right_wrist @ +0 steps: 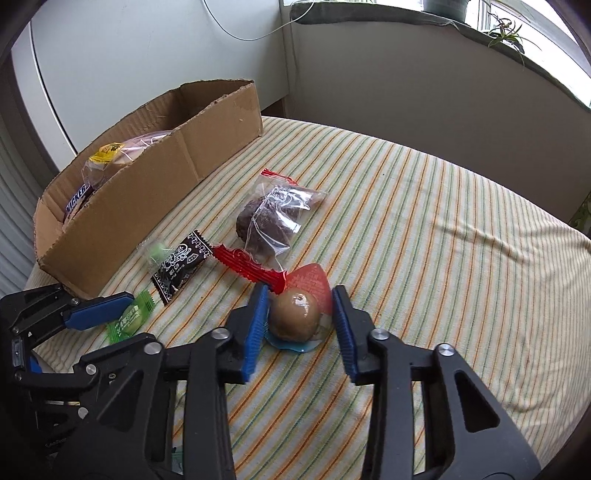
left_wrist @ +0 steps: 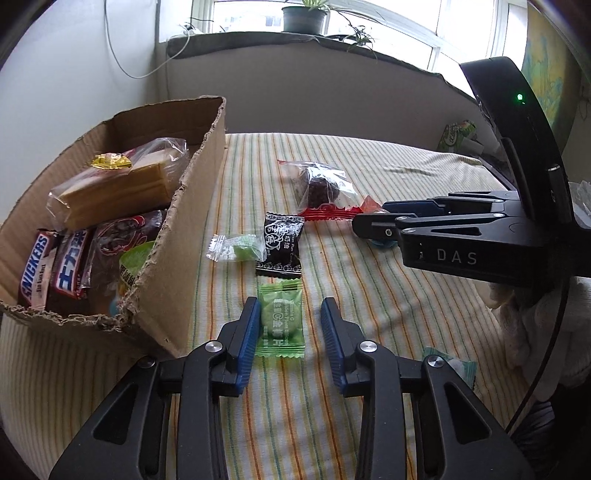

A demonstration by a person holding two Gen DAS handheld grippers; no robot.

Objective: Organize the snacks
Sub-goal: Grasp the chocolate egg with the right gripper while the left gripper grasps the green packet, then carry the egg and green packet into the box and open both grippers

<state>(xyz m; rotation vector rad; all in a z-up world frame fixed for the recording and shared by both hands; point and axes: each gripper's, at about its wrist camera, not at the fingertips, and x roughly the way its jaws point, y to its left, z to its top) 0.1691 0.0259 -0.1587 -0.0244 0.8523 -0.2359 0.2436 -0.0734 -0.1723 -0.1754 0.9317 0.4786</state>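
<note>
Now, left gripper (left_wrist: 289, 334): low centre of the left wrist view, jaws wide apart, straddling the green candy (left_wrist: 281, 320) without closing on it; the left pad sits just beside the wrapper, the right pad stands clear.
Right gripper (right_wrist: 300, 325): centre of the right wrist view, jaws spread open around the wrapped egg (right_wrist: 294, 316), which lies on the striped cloth (right_wrist: 424, 229); the left pad is just beside it, and contact cannot be told.
Cardboard box (left_wrist: 192, 206): left of the left wrist view, holding a Snickers bar (left_wrist: 35, 271), a wafer pack (left_wrist: 118, 184) and more snacks.
Loose snacks: black sachet (left_wrist: 281, 245) in mid-frame, pale green sweet (left_wrist: 236, 248) just left of it, dark cake in a clear bag (left_wrist: 320, 188) above, with a red-edged wrapper (right_wrist: 251, 266) beside it.
Backdrop: potted plant (left_wrist: 304, 16) on the windowsill, top of the frame.
</note>
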